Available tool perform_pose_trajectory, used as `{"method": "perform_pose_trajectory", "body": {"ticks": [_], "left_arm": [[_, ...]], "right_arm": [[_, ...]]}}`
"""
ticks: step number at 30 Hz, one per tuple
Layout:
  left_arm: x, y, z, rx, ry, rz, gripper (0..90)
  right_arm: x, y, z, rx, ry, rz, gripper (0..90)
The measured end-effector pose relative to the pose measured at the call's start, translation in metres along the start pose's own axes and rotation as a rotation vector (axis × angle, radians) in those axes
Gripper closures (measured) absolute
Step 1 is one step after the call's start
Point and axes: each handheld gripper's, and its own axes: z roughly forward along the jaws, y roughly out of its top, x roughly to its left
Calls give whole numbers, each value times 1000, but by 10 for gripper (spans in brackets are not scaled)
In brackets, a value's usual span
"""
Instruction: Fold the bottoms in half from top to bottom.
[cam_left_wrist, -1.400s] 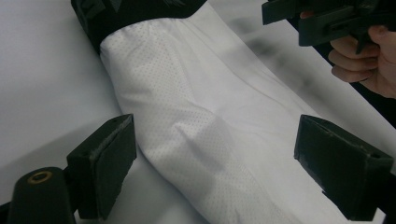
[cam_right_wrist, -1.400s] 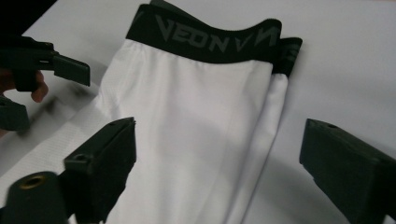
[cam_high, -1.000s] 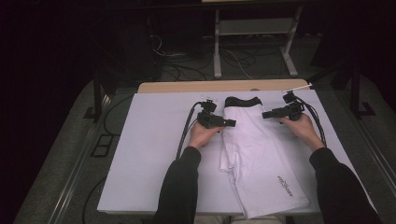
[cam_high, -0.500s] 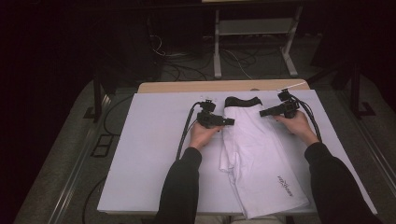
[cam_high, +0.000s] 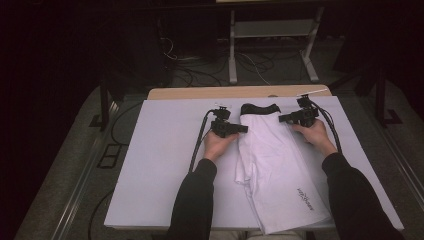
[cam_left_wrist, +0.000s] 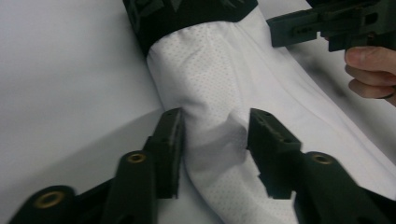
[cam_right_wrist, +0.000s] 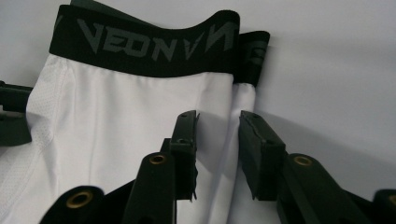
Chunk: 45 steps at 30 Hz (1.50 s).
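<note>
A white-covered worktop (cam_high: 165, 165) is seen from the high view, and a white garment (cam_high: 272, 165) with a black waistband (cam_high: 259, 108) is laid lengthwise on its middle, waistband toward the far edge. The cloth is folded narrow, creased along its left side, and marked with small dark print near the lower right. Grey lettering is carried on the waistband.

The left gripper (cam_left_wrist: 214, 135) is held at the garment's left edge just below the waistband. Its fingers (cam_left_wrist: 170, 140) are parted moderately, and a raised fold of perforated white fabric is enclosed between them, touching the left one; no firm pinch is made.

The right gripper (cam_right_wrist: 218, 140) is set at the garment's right edge. Its fingers (cam_right_wrist: 257, 149) are parted narrowly astride the folded edge, not closed on it.
</note>
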Motion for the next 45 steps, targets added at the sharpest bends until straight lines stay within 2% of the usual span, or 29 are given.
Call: {"method": "perform_pose_trajectory", "body": {"ticks": [3,8,14,18,23,32,37,39,41,45], "left_arm": [[0,1,1,6,16,1,641],[-1,3,3,20,18,-10,728],[0,6,5,31,19,-27,868],[-3,6,4,43,33,-13,880],[-8,9,-3,38,35,3,882],[-24,15,-17,23,20,39,882],[-32,15,-24,14,-2,39,881],[-35,14,-28,15,2,42,881],[-36,12,-32,13,-1,23,881],[-40,6,-37,7,-17,14,881]], "right_arm": [[4,0,2,7,-4,-6,734],[9,-1,4,11,-14,-19,861],[12,-1,2,-9,-21,-23,878],[10,-3,-4,-45,23,14,880],[10,-4,-14,-75,51,34,880],[17,-6,-28,-115,84,25,879],[21,-10,-37,-135,101,19,879],[23,-12,-41,-143,104,19,880],[24,-14,-45,-155,111,20,879],[28,-15,-51,-169,123,24,880]]}}
